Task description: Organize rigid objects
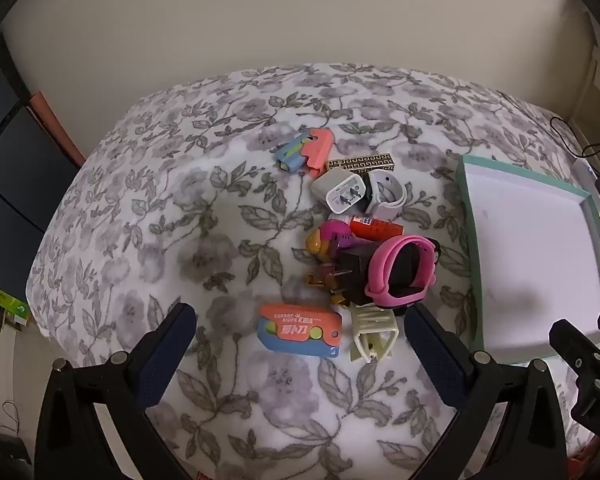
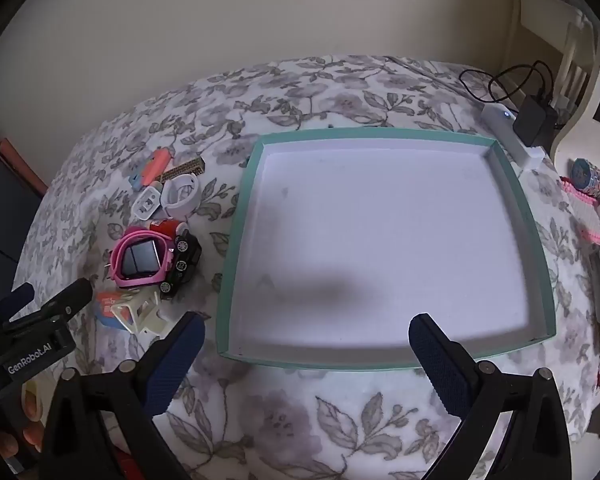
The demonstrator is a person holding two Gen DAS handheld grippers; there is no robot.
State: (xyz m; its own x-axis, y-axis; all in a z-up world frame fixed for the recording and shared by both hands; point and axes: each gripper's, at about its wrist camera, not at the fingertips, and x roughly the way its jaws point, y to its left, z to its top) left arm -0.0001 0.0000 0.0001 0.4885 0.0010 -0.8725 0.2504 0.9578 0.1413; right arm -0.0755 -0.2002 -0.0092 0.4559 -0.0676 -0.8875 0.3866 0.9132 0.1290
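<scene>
Both claws hang above a bed covered with a white blanket printed with grey flowers and leaves (image 1: 148, 216). The left claw (image 1: 300, 320) stands wide open and holds nothing; its blue padded fingers (image 1: 168, 344) frame the near end of a small heap of objects. The right claw (image 2: 306, 334) is also wide open and holds nothing, and it hovers over the near rim of a shallow rectangular box with teal walls and a white floor (image 2: 380, 133), which contains nothing.

The heap lies on the blanket just beside the left wall of the box. Nearest to the left claw lies an orange and blue toy carrot knife (image 1: 300, 330), and a cream plastic hair clip (image 1: 370, 334) is touching its right end. Behind them a pink child's smartwatch (image 1: 400, 270) leans on a black plug adapter (image 1: 350, 276) and a black toy car (image 2: 182, 258). A purple and yellow toy figure (image 1: 328, 238) and a red tube (image 1: 374, 228) lie just behind these. Further back there are a white wall charger with two metal pins (image 1: 340, 192), a white watch-like band (image 1: 388, 194), a flat black and gold patterned piece (image 1: 360, 162), and a second toy knife in pink, blue and green (image 1: 306, 148).

At the far right corner of the bed, a white power strip (image 2: 508, 132) carries a black adapter with a cable (image 2: 534, 120).
</scene>
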